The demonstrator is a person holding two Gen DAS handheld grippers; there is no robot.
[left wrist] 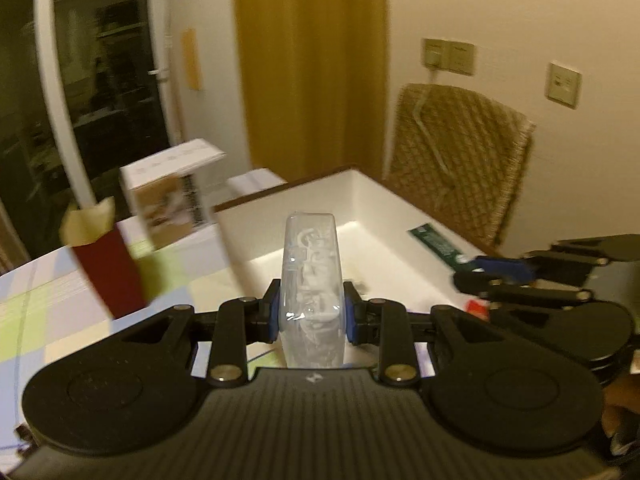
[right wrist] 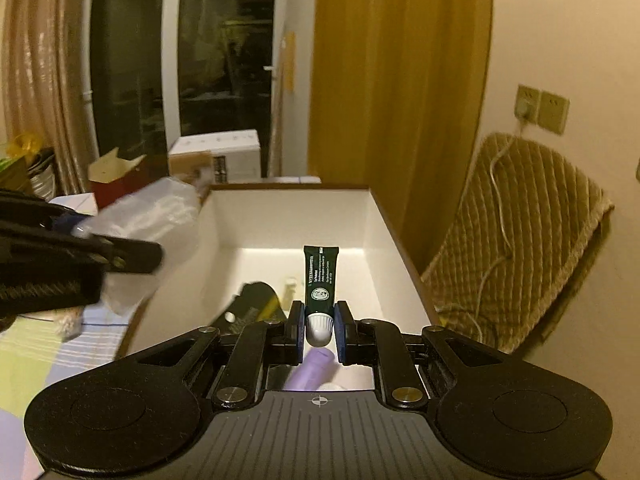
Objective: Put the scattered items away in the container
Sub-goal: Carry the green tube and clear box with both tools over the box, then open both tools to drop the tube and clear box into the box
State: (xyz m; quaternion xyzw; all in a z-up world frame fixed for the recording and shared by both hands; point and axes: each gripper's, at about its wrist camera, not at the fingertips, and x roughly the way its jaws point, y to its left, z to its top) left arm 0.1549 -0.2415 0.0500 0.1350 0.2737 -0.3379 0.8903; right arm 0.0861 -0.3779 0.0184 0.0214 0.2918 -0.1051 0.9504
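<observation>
My left gripper (left wrist: 312, 316) is shut on a clear plastic packet (left wrist: 312, 280) and holds it upright above the near edge of the white box (left wrist: 372, 200). My right gripper (right wrist: 318, 326) is shut on a dark green tube (right wrist: 320, 276) by its white cap, held over the inside of the white box (right wrist: 280, 216). The tube also shows in the left wrist view (left wrist: 436, 242), and the packet in the right wrist view (right wrist: 148, 220). In the box lie a black and yellow item (right wrist: 256, 304), a small pale bottle (right wrist: 290, 290) and a purple item (right wrist: 314, 368).
A red carton (left wrist: 108, 272) and a cardboard box (left wrist: 172, 196) stand on the checked tablecloth (left wrist: 48, 308) left of the white box. A woven chair (left wrist: 460, 168) stands behind the table at the right. A small red object (left wrist: 478, 306) shows near the right gripper.
</observation>
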